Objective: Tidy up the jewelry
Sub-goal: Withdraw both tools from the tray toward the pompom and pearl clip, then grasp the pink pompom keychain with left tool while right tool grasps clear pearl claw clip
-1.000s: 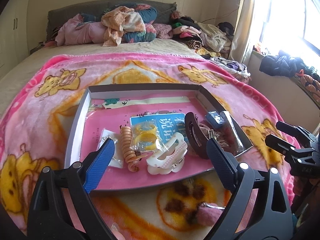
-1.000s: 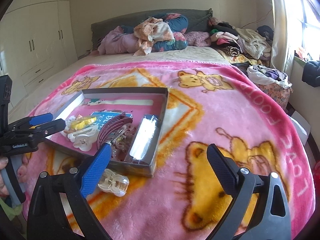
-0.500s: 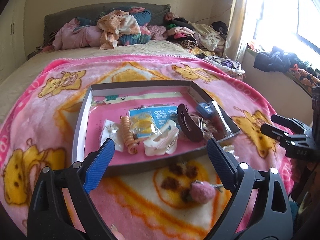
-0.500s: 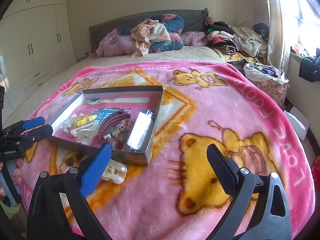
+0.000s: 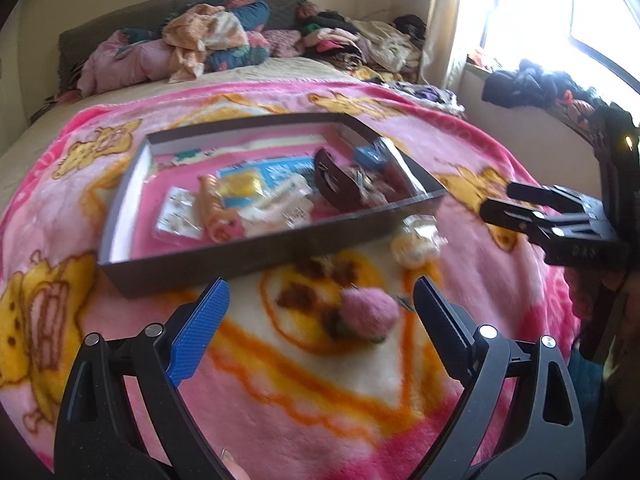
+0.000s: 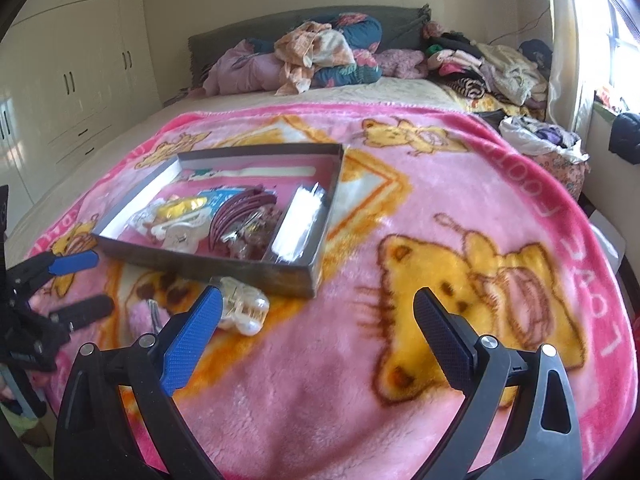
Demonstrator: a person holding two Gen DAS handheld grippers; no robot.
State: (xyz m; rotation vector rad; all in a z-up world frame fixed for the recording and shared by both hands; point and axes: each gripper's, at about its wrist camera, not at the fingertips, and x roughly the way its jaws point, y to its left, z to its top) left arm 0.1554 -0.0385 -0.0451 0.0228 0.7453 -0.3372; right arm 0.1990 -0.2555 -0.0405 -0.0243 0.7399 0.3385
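On the bed's pink cartoon-bear fleece blanket (image 6: 400, 400), the left gripper (image 5: 318, 322) hovers with its fingers spread wide and empty, just short of a fuzzy pink pom-pom hair tie (image 5: 370, 314) that lies loose on the blanket. Beyond it sits the shallow dark cardboard box lid with a pink floor (image 5: 248, 256), already holding a coiled peach hair tie (image 5: 212, 210), a white claw clip (image 5: 280, 208), a dark maroon claw clip (image 5: 336, 188) and some small packets. Right of the pom-pom, touching or nearly touching the box's near wall, lies a translucent cream pearl claw clip (image 6: 242, 308), also outside. Further right, the right gripper (image 6: 318, 340) hangs over bare blanket, fingers apart, holding nothing. Most pieces look gathered; by my judgement, two stray accessories remain to go in
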